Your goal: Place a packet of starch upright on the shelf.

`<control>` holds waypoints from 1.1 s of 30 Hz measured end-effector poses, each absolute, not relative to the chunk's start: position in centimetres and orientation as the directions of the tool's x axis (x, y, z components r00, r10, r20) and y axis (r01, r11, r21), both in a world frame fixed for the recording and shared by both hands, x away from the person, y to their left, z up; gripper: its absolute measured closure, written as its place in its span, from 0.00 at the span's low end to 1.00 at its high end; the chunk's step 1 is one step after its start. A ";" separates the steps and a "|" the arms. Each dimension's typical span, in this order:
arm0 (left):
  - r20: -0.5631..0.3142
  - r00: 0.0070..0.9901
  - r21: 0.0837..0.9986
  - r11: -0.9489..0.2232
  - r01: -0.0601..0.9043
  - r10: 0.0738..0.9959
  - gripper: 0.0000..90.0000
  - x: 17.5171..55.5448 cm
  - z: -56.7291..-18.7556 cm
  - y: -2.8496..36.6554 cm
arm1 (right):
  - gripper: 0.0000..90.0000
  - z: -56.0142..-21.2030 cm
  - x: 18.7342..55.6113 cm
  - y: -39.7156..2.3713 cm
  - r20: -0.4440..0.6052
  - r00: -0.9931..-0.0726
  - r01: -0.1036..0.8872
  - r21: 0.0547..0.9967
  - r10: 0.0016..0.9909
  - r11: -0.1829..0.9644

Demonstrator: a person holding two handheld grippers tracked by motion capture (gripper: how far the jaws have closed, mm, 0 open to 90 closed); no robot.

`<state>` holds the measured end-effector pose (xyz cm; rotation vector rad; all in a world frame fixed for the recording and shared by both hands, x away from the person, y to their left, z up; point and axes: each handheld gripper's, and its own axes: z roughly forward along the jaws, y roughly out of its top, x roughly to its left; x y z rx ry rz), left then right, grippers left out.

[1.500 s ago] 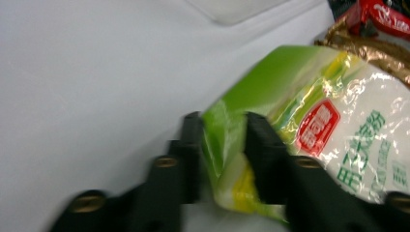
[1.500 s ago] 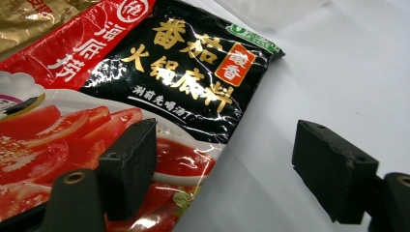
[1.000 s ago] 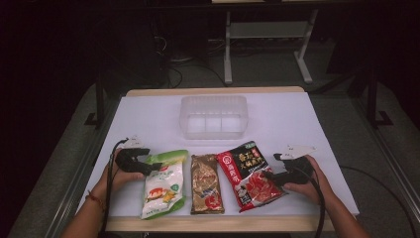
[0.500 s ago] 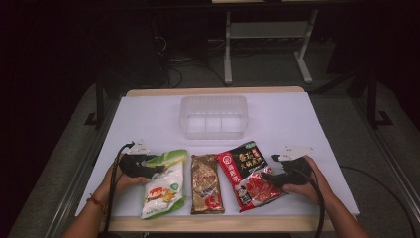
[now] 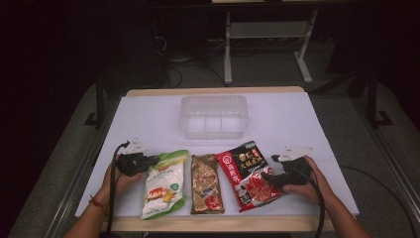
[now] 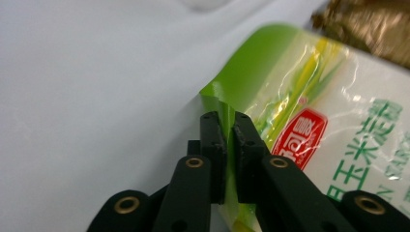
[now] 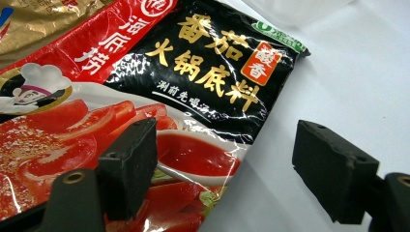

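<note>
Three food packets lie side by side near the table's front edge: a green-and-white packet, a brown-gold packet and a red-and-black packet. My left gripper has just been closing and is now shut on the upper left edge of the green-and-white packet. In the left gripper view the jaws pinch the green rim between them. My right gripper stands open at the right edge of the red-and-black packet. One jaw rests over the packet and the other over bare table.
A clear plastic container with divided compartments stands at the middle of the white table, behind the packets. Bare white surface lies to either side of it. The brown-gold packet lies just beyond the green one.
The left gripper has shifted slightly toward the green-and-white packet and closed its jaws on that packet's edge. The right hand and the packets have stayed in place.
</note>
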<state>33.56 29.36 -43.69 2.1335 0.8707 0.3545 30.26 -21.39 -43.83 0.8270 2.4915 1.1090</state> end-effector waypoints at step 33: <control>-0.127 0.757 0.958 -0.119 0.261 0.641 0.99 29.0 -36.2 30.4 | 0.26 -43.3 31.2 -22.6 -0.014 -0.733 0.402 0.798 0.680 0.450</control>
